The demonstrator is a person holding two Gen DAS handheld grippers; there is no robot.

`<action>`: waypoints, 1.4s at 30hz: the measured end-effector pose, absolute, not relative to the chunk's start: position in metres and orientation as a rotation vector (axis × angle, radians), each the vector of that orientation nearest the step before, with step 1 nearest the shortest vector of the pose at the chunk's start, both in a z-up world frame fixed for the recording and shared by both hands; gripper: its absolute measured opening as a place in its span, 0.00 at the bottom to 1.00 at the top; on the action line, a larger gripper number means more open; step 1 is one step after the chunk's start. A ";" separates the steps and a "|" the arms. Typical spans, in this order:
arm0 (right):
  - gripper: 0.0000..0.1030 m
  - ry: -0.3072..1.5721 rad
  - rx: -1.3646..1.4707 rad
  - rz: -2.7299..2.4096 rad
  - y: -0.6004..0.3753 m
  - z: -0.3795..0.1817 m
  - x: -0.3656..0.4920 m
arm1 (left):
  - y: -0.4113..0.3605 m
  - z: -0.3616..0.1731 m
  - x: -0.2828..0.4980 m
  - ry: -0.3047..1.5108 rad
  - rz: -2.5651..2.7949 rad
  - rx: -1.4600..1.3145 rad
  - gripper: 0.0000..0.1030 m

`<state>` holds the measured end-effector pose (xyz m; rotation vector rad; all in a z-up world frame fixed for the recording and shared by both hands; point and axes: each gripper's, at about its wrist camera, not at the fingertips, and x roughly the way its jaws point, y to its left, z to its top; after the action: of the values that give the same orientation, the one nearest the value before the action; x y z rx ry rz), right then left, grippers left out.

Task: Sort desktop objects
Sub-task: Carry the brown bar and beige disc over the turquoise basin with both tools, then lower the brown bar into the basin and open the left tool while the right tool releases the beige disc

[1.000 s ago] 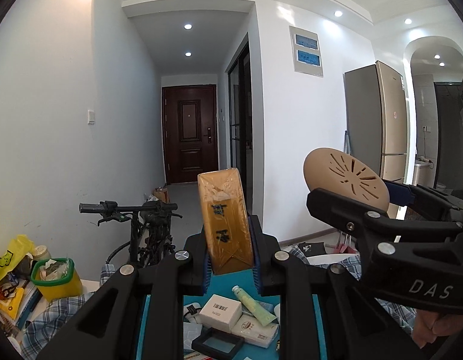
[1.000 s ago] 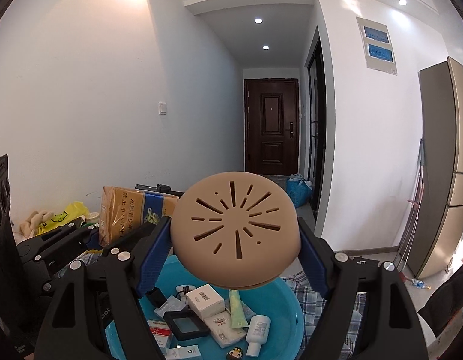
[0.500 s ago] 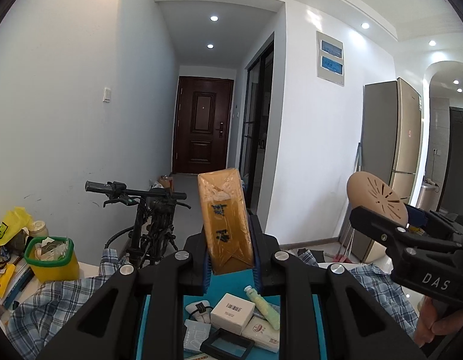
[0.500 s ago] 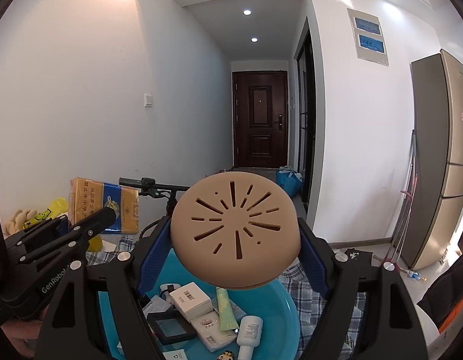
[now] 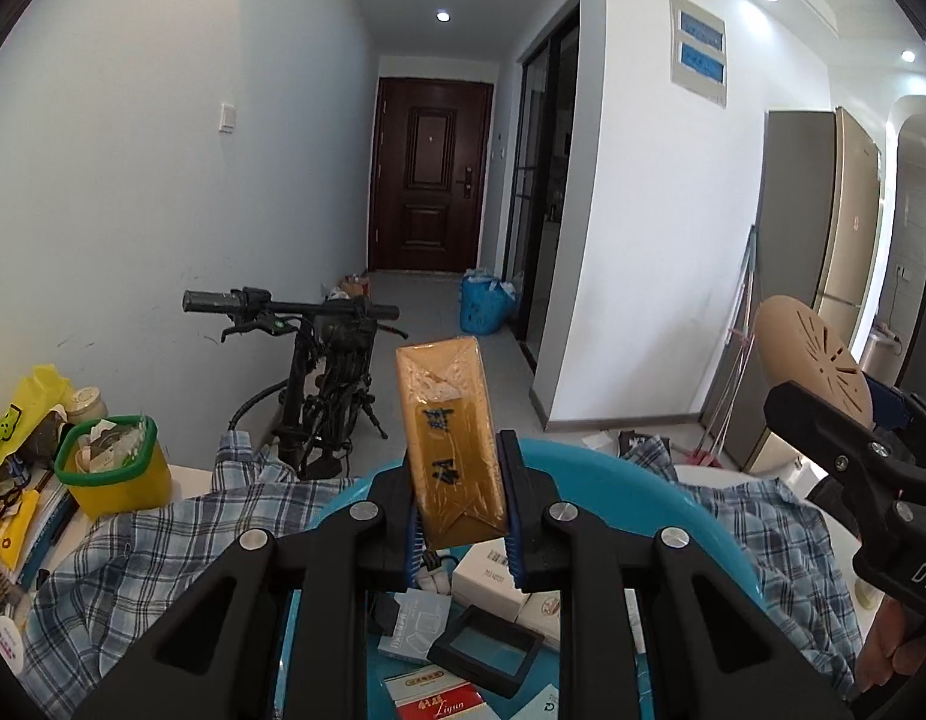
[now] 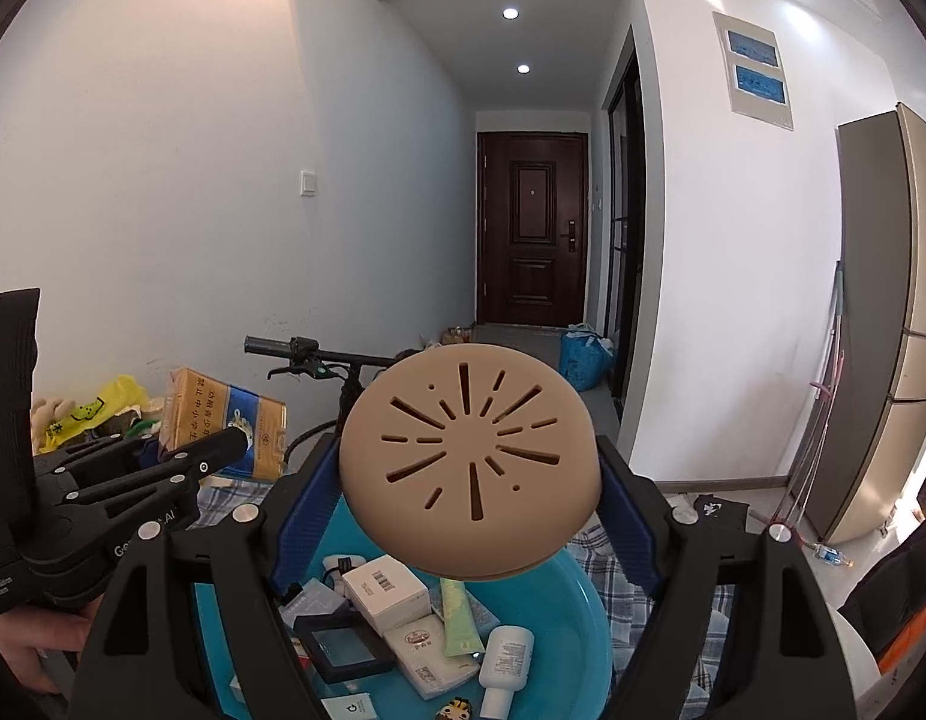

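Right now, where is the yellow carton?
The yellow carton stands upright between the left gripper's fingers, above the blue basin's far rim; the right wrist view shows it at left.

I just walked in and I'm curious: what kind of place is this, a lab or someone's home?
Most likely a lived-in flat: a hallway leads to a dark front door, a fridge stands at the right, and a scooter is parked against the wall.

- I am standing in a home, looking down a hallway to a dark front door (image 6: 532, 228).
- A tall fridge (image 6: 889, 324) is standing by the right wall.
- A bike (image 5: 319, 384) is leaning by the left wall.
- A checked cloth (image 5: 163, 540) is covering my table.
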<state>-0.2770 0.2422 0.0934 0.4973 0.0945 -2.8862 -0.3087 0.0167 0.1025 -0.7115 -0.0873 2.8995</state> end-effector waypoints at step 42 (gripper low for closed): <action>0.76 0.084 1.033 -2.685 0.235 0.005 -0.355 | 0.021 0.030 -0.365 -0.059 2.789 -1.256 0.83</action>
<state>-0.3552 0.2351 0.0055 1.0334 0.0843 -2.6848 -0.3653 0.0211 0.0301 -1.2565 -0.0592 2.7889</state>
